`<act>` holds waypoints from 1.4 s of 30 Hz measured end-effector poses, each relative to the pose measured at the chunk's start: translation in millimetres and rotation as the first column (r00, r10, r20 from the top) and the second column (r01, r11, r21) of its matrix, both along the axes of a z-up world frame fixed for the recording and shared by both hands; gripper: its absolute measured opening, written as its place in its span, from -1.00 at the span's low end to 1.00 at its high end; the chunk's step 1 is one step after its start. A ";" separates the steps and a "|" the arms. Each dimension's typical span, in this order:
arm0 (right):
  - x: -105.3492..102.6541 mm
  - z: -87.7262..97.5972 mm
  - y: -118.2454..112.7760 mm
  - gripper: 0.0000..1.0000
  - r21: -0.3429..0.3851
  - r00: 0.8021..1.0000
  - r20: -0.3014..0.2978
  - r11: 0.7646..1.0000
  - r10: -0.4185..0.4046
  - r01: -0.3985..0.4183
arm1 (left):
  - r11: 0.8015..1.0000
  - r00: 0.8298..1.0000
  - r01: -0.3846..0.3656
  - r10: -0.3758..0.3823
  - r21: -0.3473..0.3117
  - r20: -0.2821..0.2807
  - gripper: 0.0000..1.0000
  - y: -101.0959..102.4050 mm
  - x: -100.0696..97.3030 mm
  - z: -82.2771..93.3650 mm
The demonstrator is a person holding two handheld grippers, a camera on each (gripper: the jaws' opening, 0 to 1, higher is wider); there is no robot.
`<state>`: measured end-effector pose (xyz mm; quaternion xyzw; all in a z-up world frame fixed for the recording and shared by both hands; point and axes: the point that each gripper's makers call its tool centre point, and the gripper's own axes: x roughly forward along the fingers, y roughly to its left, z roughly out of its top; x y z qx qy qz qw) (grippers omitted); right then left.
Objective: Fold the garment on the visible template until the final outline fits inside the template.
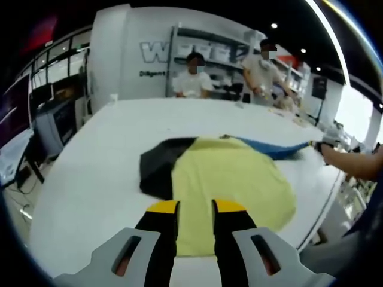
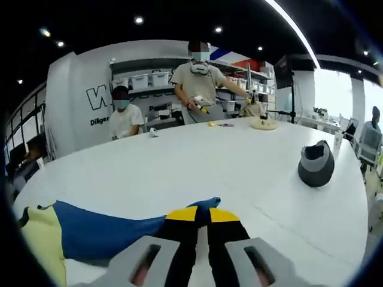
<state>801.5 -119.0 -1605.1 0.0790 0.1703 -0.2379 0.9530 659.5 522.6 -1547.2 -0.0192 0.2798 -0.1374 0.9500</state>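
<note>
Your right gripper [image 2: 201,214] has its fingers pinched on the tip of the blue sleeve [image 2: 102,232] of the yellow, black and blue cloth garment [image 1: 230,179], drawing it out flat across the white table [image 1: 108,167], likely so it can be folded back over the body. Your left gripper [image 1: 195,207] hovers over the near yellow hem with fingers slightly apart, seemingly holding nothing. A dark, rounded object [image 2: 316,165] sits well apart.
</note>
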 end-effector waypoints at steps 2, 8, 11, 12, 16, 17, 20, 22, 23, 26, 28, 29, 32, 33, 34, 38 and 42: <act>-0.4 -2.1 1.2 -1.00 0.007 1.000 -0.005 1.000 -0.005 0.005 | 1.000 1.000 -0.005 0.005 -0.003 0.001 -0.61 0.6 -0.8 -0.2; -22.2 -32.6 -0.5 -0.65 0.023 0.993 -0.101 0.998 -0.062 0.064 | 1.000 1.000 -0.010 0.010 -0.009 0.005 -0.61 -0.2 -1.9 0.3; -44.1 -43.4 -4.1 -0.51 0.013 0.986 -0.132 0.994 -0.103 0.105 | 1.000 1.000 -0.017 0.018 -0.015 0.008 -0.61 1.5 -4.4 0.2; -50.1 -44.2 -4.1 -0.51 0.012 0.985 -0.134 0.994 -0.110 0.112 | 1.000 1.000 -0.019 0.019 -0.015 0.008 -0.61 3.3 -4.1 -0.5; -68.0 -37.0 5.7 -0.47 0.014 0.988 -0.121 0.995 -0.100 0.103 | 0.999 1.000 -0.027 0.027 -0.021 0.007 -0.61 3.8 -6.3 -1.5; -67.1 -36.0 8.2 -0.46 0.019 0.990 -0.110 0.996 -0.083 0.086 | 0.999 1.000 -0.029 0.029 -0.023 0.007 -0.61 4.9 -6.1 -2.2; -63.2 -22.4 37.0 -0.45 0.035 0.999 -0.039 0.999 0.029 -0.028 | 0.999 0.999 -0.039 0.039 -0.027 0.008 -0.61 9.9 -5.1 -5.5; -59.4 -16.4 62.6 -0.45 0.050 0.992 -0.020 0.991 0.127 -0.126 | 0.999 0.999 -0.039 0.040 -0.033 0.009 -0.60 12.5 -4.4 -8.6; -58.1 -14.6 69.5 -0.44 0.059 0.989 -0.009 0.988 0.146 -0.145 | 0.999 0.999 -0.041 0.042 -0.035 0.007 -0.60 13.9 -4.1 -10.2; -54.7 -4.0 101.2 -0.45 0.078 0.970 0.038 0.967 0.239 -0.241 | 0.999 0.999 -0.042 0.043 -0.031 0.005 -0.60 21.4 -3.6 -15.8; -55.1 2.9 125.0 -0.47 0.087 0.950 0.055 0.946 0.307 -0.311 | 0.998 0.999 -0.047 0.047 -0.036 0.003 -0.59 26.5 -3.7 -20.1; -58.8 5.6 135.4 -0.50 0.098 0.942 0.052 0.937 0.331 -0.334 | 0.998 0.999 -0.049 0.049 -0.038 0.003 -0.59 27.8 -3.7 -20.8; -60.7 12.2 153.6 -0.47 0.112 0.924 0.088 0.918 0.373 -0.381 | 0.997 0.998 -0.062 0.062 -0.051 -0.002 -0.59 41.6 -4.1 -28.0; -63.4 13.5 161.0 -0.46 0.128 0.916 0.100 0.908 0.388 -0.399 | 0.997 0.998 -0.063 0.063 -0.053 0.000 -0.59 43.6 -4.6 -28.8; -68.8 17.3 175.5 -0.47 0.140 0.896 0.106 0.885 0.432 -0.443 | 0.996 0.998 -0.063 0.063 -0.056 -0.003 -0.59 43.6 -6.2 -29.4; -80.6 18.4 206.5 -0.50 0.208 0.866 0.115 0.840 0.487 -0.501 | 0.997 0.999 -0.052 0.051 -0.052 -0.013 -0.54 46.7 -12.4 -34.2; -98.5 21.0 233.6 -0.41 0.207 0.808 0.106 0.782 0.579 -0.588 | 0.996 0.998 -0.068 0.067 -0.054 -0.019 -0.51 56.5 -11.1 -39.9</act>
